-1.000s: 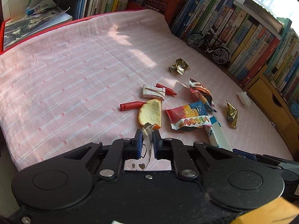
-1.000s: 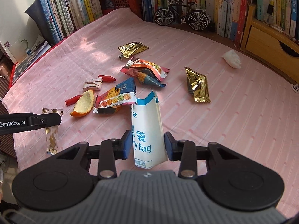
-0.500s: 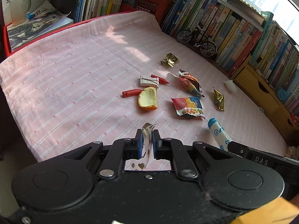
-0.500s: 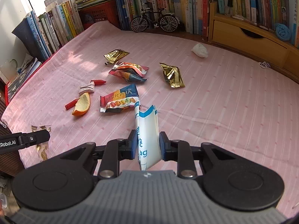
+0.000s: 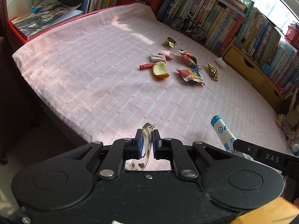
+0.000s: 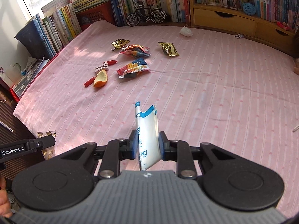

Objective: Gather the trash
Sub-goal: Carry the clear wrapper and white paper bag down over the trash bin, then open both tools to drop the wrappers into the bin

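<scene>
**Both claws loaded; remaining trash lies ahead, far side of the bed**

I read the left gripper (image 5: 147,141) as pressed fully together on a small clear wrapper (image 5: 146,140) with heart marks; the wrapper stands upright between the pads, its serrated top edge poking above them. The right gripper (image 6: 147,145) pinches a white-and-blue bag (image 6: 147,130). The bag's long axis runs along the fingers, its open blue end pointing forward toward the bed (image 6: 205,93), and the pads bear on its two sides.

The relation that governs the next move: both held items are off the cloth at the near edge of the bed, and the loose pile sits well ahead of both claws. In the right view the orange slice (image 6: 101,77) and snack pack (image 6: 133,69) lie forward and left of the bag. In the left view the same slice (image 5: 160,70) lies forward and slightly right. I judge the pile roughly midway between the hands, with neither clearly nearer.

No bin appears in either view, so I cannot state which way the drop point lies. Neither claw can take another piece until it unloads.
</scene>
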`<state>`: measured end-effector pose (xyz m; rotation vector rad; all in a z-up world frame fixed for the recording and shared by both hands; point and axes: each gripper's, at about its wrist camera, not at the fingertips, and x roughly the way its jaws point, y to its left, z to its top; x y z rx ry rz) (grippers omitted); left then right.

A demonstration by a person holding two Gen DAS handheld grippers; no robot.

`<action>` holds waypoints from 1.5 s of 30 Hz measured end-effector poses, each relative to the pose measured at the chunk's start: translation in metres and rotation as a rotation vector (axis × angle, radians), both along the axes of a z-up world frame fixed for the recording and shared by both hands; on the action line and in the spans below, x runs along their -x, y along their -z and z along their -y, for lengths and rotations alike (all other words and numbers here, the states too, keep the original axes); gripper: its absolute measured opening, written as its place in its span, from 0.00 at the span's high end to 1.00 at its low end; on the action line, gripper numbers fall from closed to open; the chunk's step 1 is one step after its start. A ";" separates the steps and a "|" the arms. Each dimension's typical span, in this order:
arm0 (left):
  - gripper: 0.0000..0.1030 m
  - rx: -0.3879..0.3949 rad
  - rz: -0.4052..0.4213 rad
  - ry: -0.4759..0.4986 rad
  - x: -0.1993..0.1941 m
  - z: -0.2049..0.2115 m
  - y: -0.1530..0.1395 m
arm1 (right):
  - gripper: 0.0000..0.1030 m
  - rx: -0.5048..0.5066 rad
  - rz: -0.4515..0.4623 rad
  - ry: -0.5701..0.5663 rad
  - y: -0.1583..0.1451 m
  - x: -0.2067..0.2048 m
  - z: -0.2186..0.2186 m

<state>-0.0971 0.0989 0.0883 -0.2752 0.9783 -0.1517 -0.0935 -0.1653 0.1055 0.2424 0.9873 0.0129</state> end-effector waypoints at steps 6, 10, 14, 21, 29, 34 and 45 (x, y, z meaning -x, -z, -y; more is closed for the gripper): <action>0.91 -0.005 -0.044 -0.002 0.029 -0.041 0.014 | 0.73 -0.018 0.006 -0.045 -0.003 0.037 -0.049; 0.91 -0.021 -0.071 0.005 0.045 -0.065 0.026 | 0.73 -0.032 -0.006 -0.076 0.002 0.059 -0.082; 0.91 -0.026 -0.111 -0.003 0.061 -0.085 0.041 | 0.73 -0.035 -0.027 -0.117 0.011 0.076 -0.112; 0.91 -0.028 -0.188 0.002 0.081 -0.099 0.076 | 0.73 -0.032 -0.089 -0.163 0.034 0.094 -0.144; 0.90 -0.031 -0.259 0.025 0.081 -0.100 0.111 | 0.73 -0.028 -0.183 -0.181 0.078 0.103 -0.161; 0.86 -0.033 -0.307 0.056 0.073 -0.095 0.129 | 0.73 -0.053 -0.248 -0.151 0.106 0.098 -0.163; 0.43 -0.071 -0.264 0.072 0.070 -0.094 0.119 | 0.35 -0.045 -0.241 -0.107 0.114 0.092 -0.154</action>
